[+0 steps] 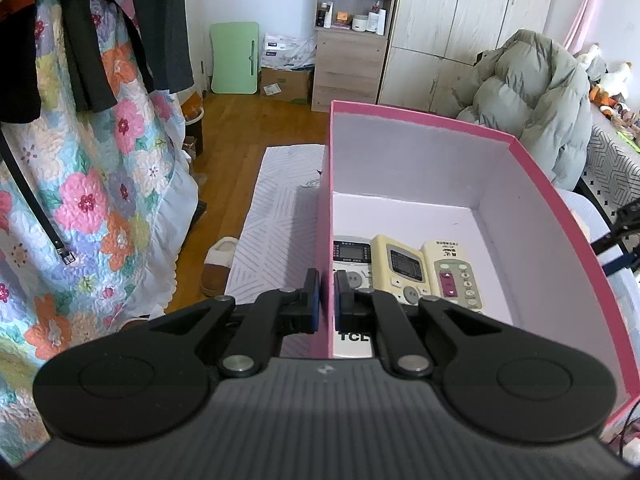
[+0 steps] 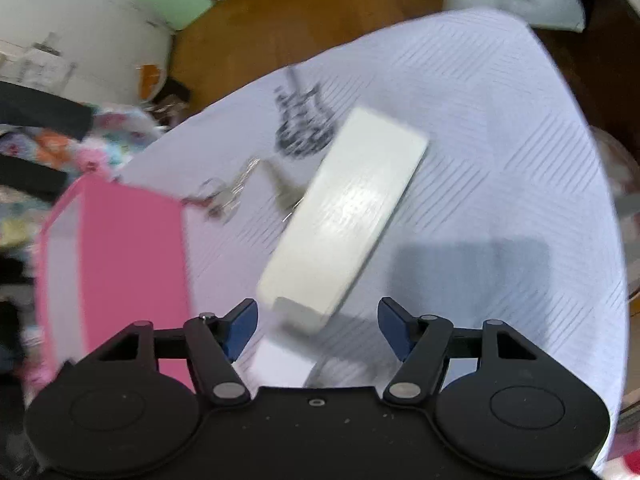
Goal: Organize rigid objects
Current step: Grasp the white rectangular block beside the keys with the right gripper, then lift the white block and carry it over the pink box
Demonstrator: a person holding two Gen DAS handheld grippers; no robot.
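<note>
A pink box [image 1: 560, 216] with a white inside stands on a white patterned cloth [image 1: 276, 200]. Three remotes lie side by side in it: a white TCL one [image 1: 352, 256], a cream one [image 1: 400, 268] and a pale one with pink buttons [image 1: 452, 276]. My left gripper [image 1: 327, 300] is shut on the box's left wall. In the blurred right wrist view a long white remote [image 2: 348, 216] lies face down on the cloth [image 2: 500, 152]. My right gripper [image 2: 318, 320] hovers open over its near end, pads apart from it. The box [image 2: 128, 264] is to the left.
A bunch of keys [image 2: 224, 196] lies on the cloth between the box and the white remote. A floral quilt [image 1: 92, 200] hangs at the left, with a slipper [image 1: 218, 264] on the wooden floor. A grey puffer jacket [image 1: 532, 92] lies behind the box.
</note>
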